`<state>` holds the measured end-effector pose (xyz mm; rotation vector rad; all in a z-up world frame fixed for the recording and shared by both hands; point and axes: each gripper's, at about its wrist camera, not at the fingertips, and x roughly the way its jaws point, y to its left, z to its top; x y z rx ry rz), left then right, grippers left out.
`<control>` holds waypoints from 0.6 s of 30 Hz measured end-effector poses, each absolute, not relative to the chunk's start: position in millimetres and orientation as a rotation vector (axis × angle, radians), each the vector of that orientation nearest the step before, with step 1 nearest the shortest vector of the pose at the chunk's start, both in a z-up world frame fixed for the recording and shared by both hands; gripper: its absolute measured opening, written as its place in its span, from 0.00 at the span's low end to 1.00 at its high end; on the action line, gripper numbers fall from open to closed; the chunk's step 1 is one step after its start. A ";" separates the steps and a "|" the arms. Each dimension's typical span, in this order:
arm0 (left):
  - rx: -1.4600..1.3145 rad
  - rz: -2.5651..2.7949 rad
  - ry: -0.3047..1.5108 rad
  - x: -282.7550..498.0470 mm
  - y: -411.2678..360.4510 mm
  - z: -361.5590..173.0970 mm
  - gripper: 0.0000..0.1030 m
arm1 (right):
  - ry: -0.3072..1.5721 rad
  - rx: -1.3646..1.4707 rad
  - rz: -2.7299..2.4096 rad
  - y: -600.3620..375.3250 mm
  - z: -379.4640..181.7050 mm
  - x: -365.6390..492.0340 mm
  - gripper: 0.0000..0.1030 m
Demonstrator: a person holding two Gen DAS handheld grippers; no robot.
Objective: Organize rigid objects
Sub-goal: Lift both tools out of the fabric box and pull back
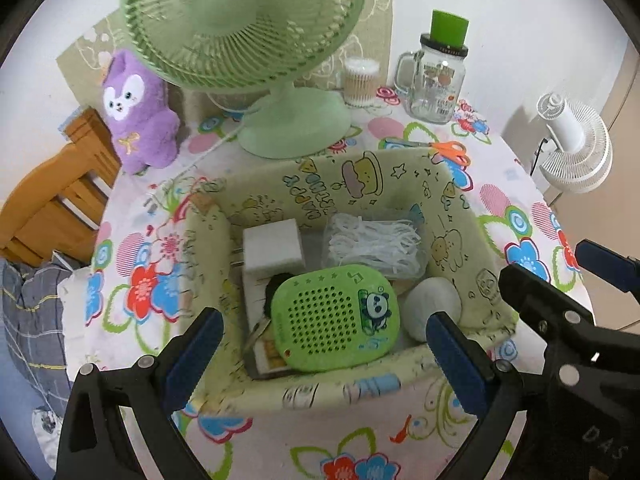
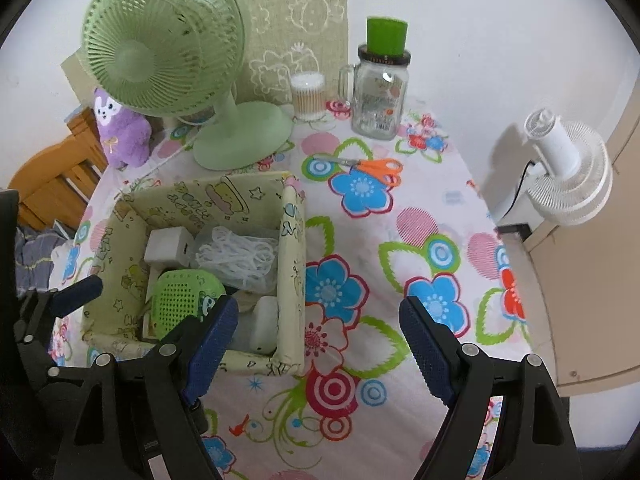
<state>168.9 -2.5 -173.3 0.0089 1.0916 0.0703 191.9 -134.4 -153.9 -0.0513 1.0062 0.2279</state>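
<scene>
A round worktop [image 2: 424,216] covered in a bright flowered cloth is seen from above through two wrist cameras. Near its left side a pale green fabric storage box [image 1: 460,216] printed with cartoon doodles is set, and the rigid items are already gathered inside it: a green perforated case with a panda [image 1: 336,316] lies on top toward the near wall, a white cube charger [image 1: 274,246] sits behind it, a clear bag of white cords [image 1: 376,242] fills the far right corner, and a white rounded object [image 1: 430,308] rests against the right wall.

The left claw [image 1: 324,360] is held spread wide just above the green case, with nothing between its blue pads, which suggests the case has been let go there. The right claw [image 2: 320,348] is also released and empty, held over bare cloth just beside the box's right wall.

Orange-handled scissors [image 2: 376,168] are left lying on the cloth beyond the box, probably the next item to be collected. A green desk fan [image 2: 168,52], a purple plush toy [image 2: 120,128], a tub of cotton swabs [image 2: 308,96] and a glass jar mug [image 2: 380,96] are lined along the back, apparently kept out of the way
</scene>
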 end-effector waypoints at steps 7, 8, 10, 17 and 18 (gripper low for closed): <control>-0.022 0.071 1.069 142.3 3.9 -147.8 0.99 | 0.971 -0.045 0.243 -137.1 -135.2 173.6 0.82; -0.021 0.072 1.063 138.0 4.5 -143.7 0.99 | 0.968 -0.047 0.244 -137.2 -132.7 171.5 0.82; -0.026 0.075 1.054 129.0 6.3 -135.8 0.99 | 0.964 -0.049 0.251 -138.0 -126.1 165.2 0.82; -0.054 0.078 1.014 101.2 17.7 -103.8 0.99 | 0.929 -0.041 0.252 -140.6 -98.4 144.8 0.82; -0.057 0.084 1.002 97.4 19.8 -98.0 0.99 | 0.923 -0.038 0.254 -141.0 -93.5 141.5 0.82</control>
